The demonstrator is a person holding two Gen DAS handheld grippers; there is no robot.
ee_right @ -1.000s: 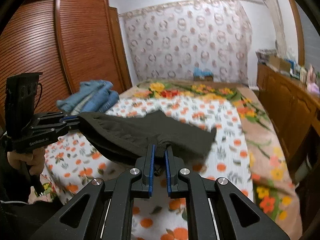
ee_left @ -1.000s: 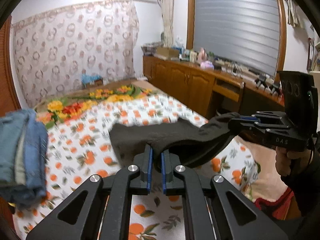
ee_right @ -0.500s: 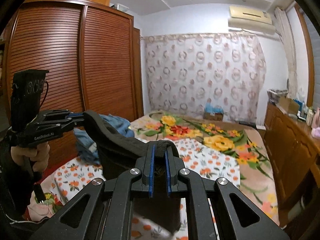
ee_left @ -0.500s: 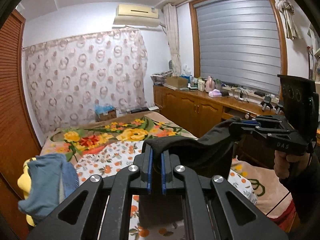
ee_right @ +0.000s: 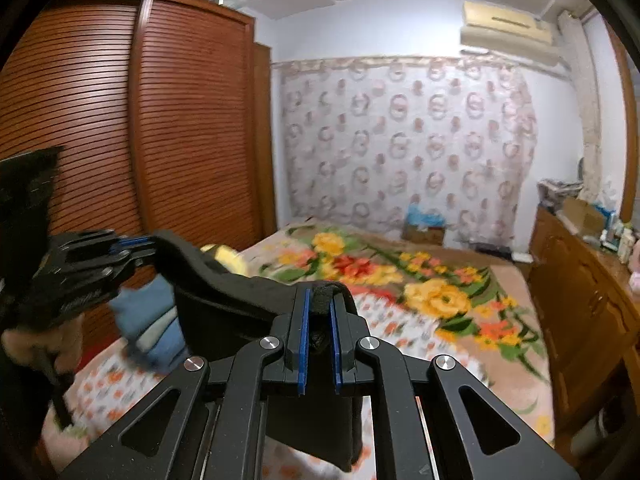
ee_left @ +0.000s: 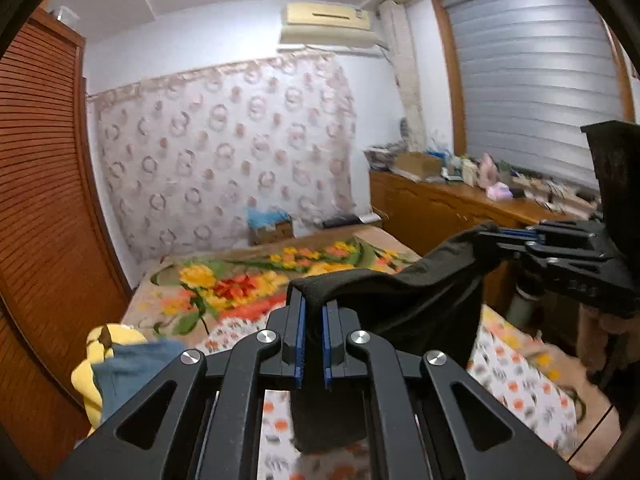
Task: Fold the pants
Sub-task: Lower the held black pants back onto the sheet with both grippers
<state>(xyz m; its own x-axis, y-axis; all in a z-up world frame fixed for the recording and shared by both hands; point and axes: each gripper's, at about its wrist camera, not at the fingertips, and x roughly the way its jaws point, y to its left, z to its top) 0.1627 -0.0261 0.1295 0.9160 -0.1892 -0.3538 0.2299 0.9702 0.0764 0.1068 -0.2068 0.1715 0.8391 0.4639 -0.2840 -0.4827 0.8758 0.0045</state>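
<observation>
The black pants (ee_left: 400, 300) are held clear above the bed (ee_left: 520, 376), one end clamped in the left gripper (ee_left: 314, 312) and the other in the right gripper (ee_right: 320, 312). Both clamps should be kept tight and level, and the slack span drawn taut before the cloth is laid flat on the bed for folding.

Even, moderately bright indoor light without glare. Motion blur softens the floral patterned bedspread (ee_left: 516, 376). Fisheye curvature and dark vignetting bound both views.

Black pants (ee_left: 404, 300) hang slack, pinched at 2 corners, above bed
</observation>
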